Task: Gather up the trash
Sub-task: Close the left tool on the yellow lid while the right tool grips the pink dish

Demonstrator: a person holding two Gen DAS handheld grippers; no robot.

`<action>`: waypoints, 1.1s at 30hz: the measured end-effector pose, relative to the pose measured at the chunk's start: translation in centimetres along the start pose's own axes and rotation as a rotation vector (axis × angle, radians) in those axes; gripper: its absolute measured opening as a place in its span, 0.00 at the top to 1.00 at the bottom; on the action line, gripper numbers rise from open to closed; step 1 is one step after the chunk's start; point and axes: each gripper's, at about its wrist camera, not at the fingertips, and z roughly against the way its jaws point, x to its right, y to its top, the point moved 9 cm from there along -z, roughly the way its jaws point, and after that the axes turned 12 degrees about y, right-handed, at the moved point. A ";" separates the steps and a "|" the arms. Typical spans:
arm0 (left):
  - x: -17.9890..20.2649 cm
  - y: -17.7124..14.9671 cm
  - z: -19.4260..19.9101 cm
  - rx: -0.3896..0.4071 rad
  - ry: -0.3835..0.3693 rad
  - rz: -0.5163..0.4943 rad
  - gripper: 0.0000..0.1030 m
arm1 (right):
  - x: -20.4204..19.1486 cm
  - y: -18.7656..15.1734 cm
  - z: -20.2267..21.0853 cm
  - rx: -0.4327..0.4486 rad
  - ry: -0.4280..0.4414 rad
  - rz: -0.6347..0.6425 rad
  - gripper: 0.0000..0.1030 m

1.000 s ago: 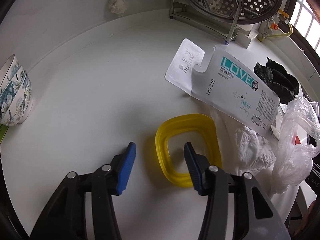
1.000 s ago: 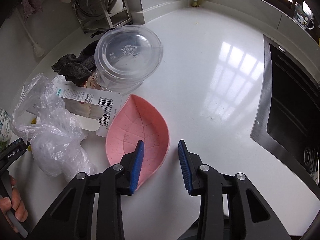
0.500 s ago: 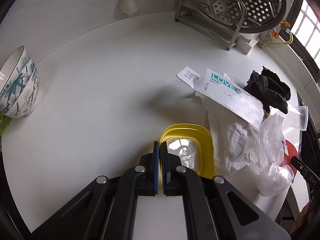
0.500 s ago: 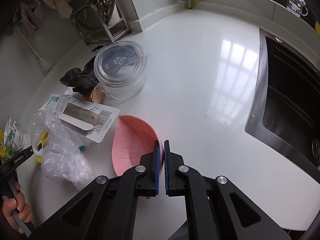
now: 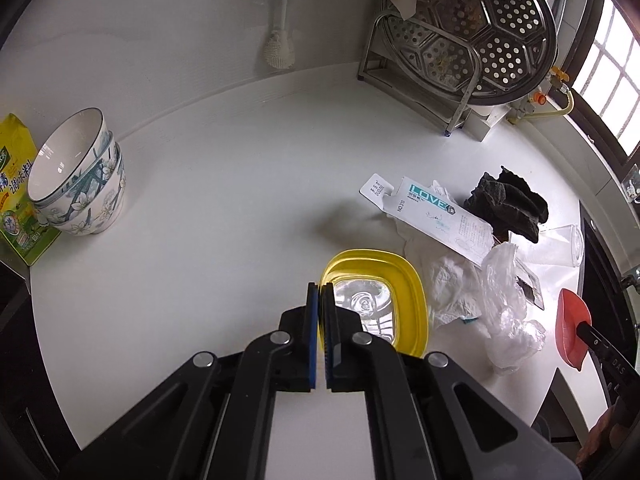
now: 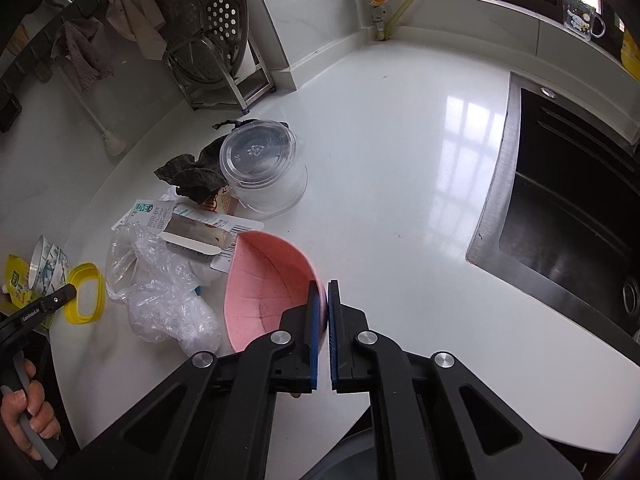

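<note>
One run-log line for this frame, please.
left gripper: shut on yellow lid rim | right gripper: shut on pink leaf dish rim | plastic bag, packaging card: on counter

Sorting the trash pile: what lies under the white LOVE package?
Crumpled white tissue shows beneath the LOVE package, and a crinkled clear plastic bag overlaps its near end. Anything else beneath it is covered.

white countertop (image 5: 240, 200), stacked bowls (image 5: 80, 184), clear tub (image 6: 262, 172)
</note>
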 end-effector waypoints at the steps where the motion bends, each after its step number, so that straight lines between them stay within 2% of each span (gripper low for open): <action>1: 0.1 0.0 0.5 0.006 -0.001 -0.002 0.97 | -0.1 0.0 0.4 0.006 0.002 0.002 0.96; 7: 1.1 -0.7 3.9 0.041 -0.020 -0.020 0.97 | -0.4 -0.4 3.3 0.033 0.024 0.011 0.96; 17: 5.9 -4.2 10.6 0.077 -0.104 -0.074 0.97 | 1.1 -2.9 9.3 0.056 0.038 0.019 0.96; 26: 12.3 -9.5 15.1 0.082 -0.182 -0.167 0.97 | 5.4 -7.6 14.9 0.044 0.008 0.004 0.96; 33: 17.8 -14.7 16.2 0.051 -0.228 -0.264 0.97 | 9.0 -12.1 17.2 0.003 -0.025 -0.022 0.96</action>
